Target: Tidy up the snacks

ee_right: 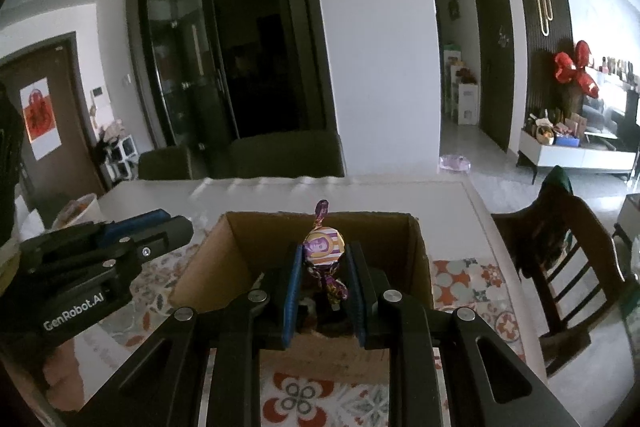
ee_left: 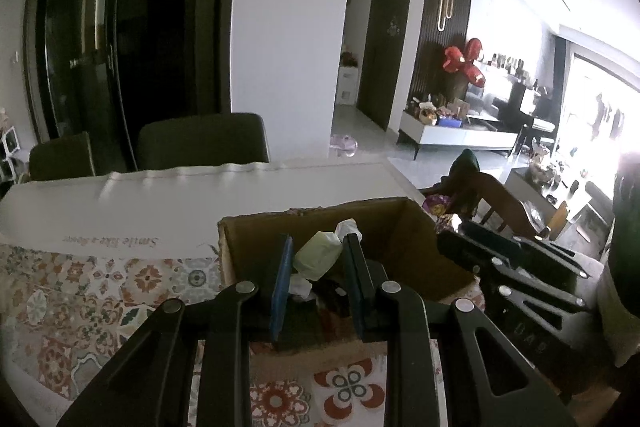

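Candies are both clamped already: left gripper pinches a pale green candy, right gripper a purple-gold candy, long axis at 12–6. Cardboard box sits open right below, at 6.

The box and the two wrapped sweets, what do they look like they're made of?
The box: plain brown corrugated cardboard, matte, with raw cut edges. The purple and gold sweet in the right hand-held gripper: shiny printed foil, twisted at both ends. The pale green sweet in the left hand-held gripper: smooth, probably plastic or waxed wrapper, white twisted ends.
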Action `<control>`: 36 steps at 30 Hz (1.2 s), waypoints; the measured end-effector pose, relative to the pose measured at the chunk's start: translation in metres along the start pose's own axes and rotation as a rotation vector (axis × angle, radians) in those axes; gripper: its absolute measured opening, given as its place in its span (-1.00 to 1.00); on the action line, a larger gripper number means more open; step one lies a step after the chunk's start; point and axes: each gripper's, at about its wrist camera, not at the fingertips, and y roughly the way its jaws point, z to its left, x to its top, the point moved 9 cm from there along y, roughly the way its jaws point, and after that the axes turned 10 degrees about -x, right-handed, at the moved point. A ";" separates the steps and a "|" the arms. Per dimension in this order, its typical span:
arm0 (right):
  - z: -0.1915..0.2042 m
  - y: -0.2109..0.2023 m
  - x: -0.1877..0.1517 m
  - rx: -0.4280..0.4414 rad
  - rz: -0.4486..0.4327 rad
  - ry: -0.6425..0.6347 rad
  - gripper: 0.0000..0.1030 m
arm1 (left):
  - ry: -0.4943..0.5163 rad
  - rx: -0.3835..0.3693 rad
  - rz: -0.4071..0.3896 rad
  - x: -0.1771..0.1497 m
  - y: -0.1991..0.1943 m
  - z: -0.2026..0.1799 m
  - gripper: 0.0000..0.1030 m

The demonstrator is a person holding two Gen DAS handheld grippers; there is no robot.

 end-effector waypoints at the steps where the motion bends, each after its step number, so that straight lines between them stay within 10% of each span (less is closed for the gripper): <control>1: 0.000 0.006 0.000 0.001 0.013 -0.003 -0.55 | -0.003 0.003 0.005 0.000 0.003 0.001 -0.49; 15: -0.016 0.036 -0.012 -0.046 0.099 0.027 -0.21 | 0.042 0.135 0.009 -0.005 0.010 0.011 0.16; 36: -0.011 -0.091 -0.051 -0.170 0.011 0.027 0.46 | 0.131 0.278 -0.134 -0.063 -0.121 -0.015 0.89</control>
